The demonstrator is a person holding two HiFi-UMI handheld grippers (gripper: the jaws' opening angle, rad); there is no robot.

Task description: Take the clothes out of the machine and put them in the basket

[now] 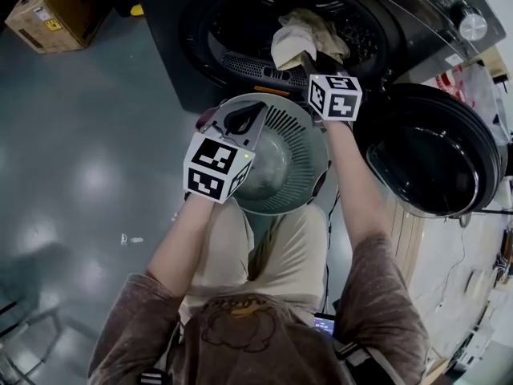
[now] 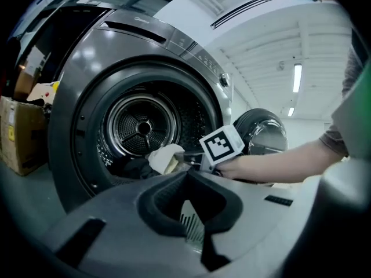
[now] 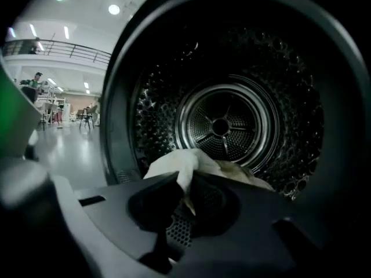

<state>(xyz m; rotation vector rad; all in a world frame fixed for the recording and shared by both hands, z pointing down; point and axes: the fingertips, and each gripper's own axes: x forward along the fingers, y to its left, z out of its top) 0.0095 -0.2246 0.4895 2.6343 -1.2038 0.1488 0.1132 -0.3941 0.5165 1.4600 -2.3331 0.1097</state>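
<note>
Glossy grey floor (image 1: 80, 159) (lamp glare on it) bears a cardboard box (image 1: 56, 10).

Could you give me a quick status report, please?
Left gripper shut on basket rim. Right gripper shut on cream cloth at drum mouth. Path to basket looks clear.

- Head view, we're in dim light: the grey floor (image 1: 88, 159) shows soft pale reflections, and the door glass (image 1: 433, 165) catches a dull sheen.
- Left gripper view, we get far more brightness: strip lights (image 2: 296, 78) glare on a white ceiling (image 2: 261, 45), the machine front (image 2: 81, 80) bows hard, corners go black.
- Right gripper view, our darkest: only the drum (image 3: 223, 126) rings gleam, ceiling lamps (image 3: 113, 8) flare top left, the near foreground is soft.
</note>
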